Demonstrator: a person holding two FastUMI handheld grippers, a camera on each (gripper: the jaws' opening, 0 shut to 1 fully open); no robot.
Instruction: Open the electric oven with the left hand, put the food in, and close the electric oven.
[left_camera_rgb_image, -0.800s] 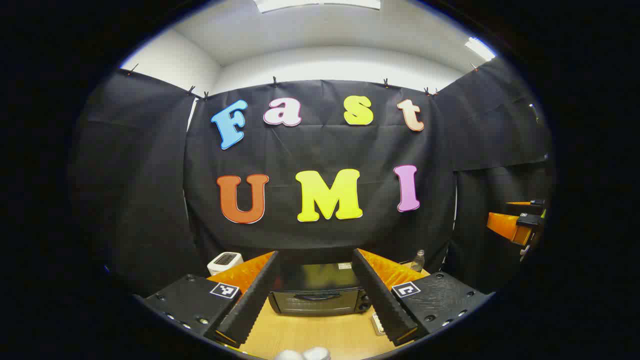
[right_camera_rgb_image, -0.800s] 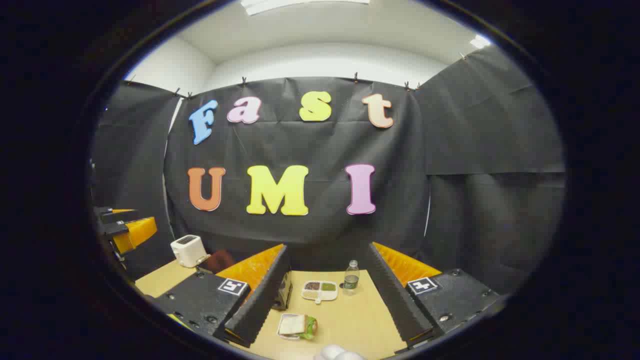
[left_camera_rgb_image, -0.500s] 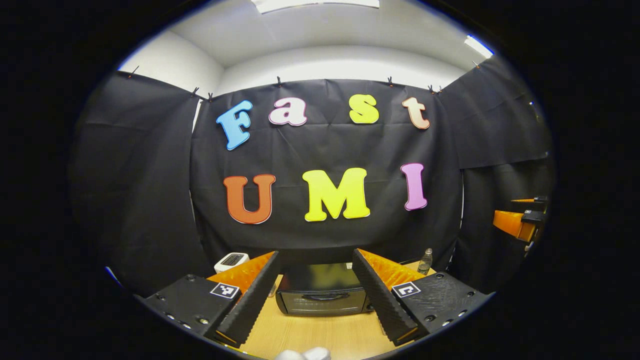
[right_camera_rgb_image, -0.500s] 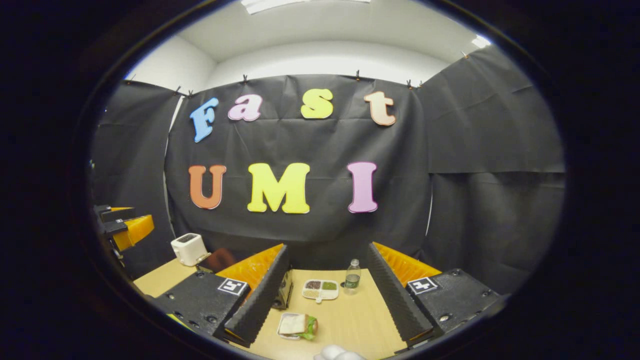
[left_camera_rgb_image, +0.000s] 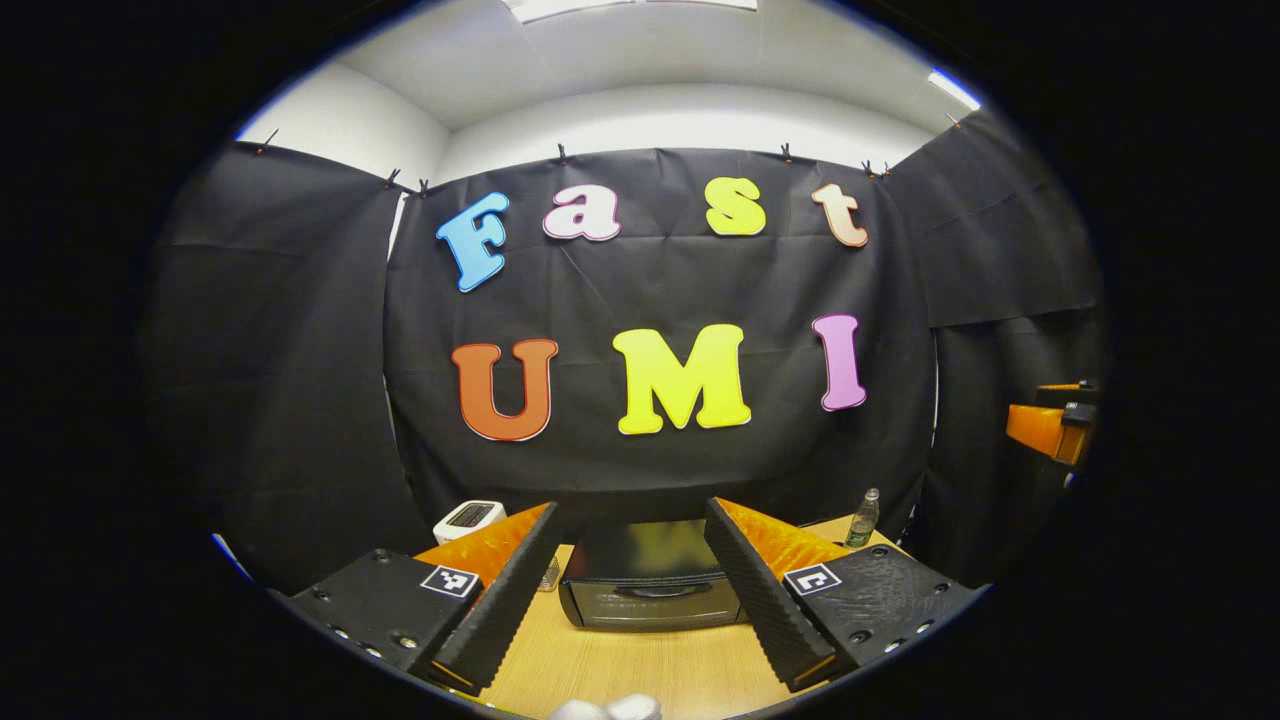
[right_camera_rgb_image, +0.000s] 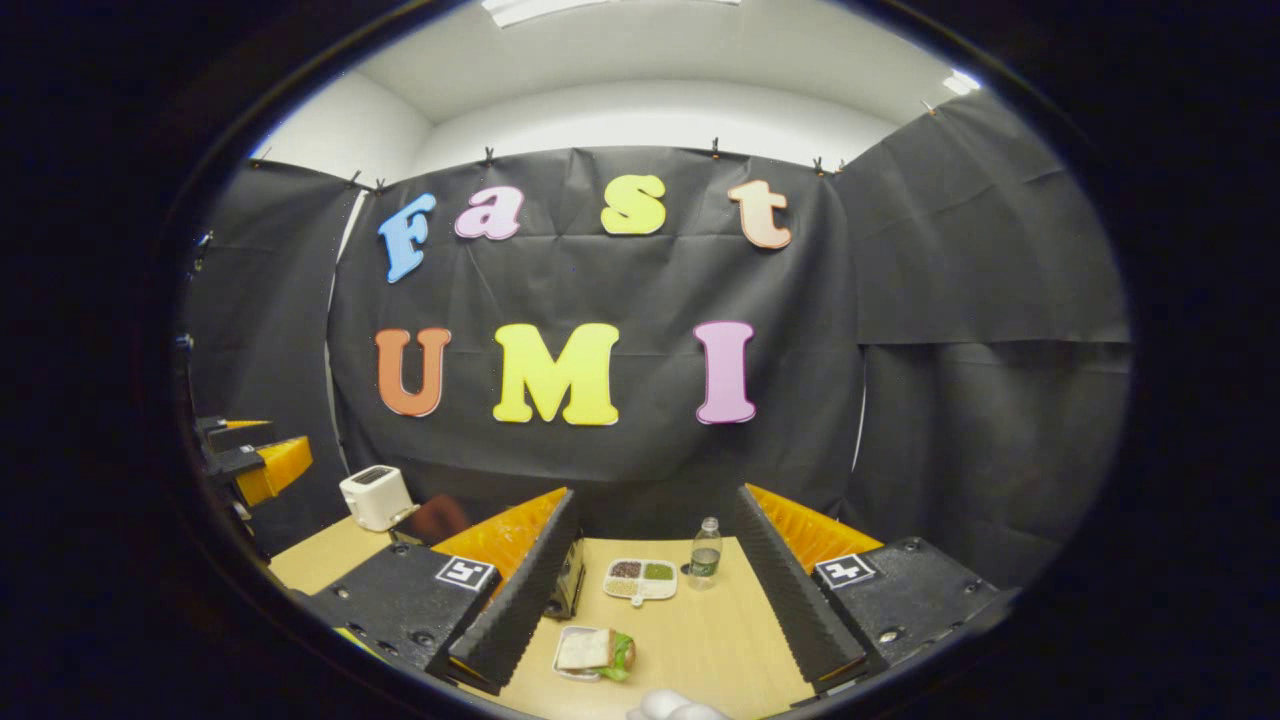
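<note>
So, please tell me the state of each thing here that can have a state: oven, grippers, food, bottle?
electric oven: door shut, on the table.
left gripper: open, empty, pointed at the oven.
right gripper: open, empty, above the table.
sandwich: lying on its small plate, untouched.
divided tray: flat on the table, compartments filled.
water bottle: upright, capped.
toaster: upright; slots look empty.

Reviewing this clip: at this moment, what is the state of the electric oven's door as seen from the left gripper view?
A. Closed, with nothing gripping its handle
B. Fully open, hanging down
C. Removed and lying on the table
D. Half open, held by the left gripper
A: the electric oven sits on the table with its door flush and shut, framed between the open jaws of the left gripper, which is short of the handle.
</note>
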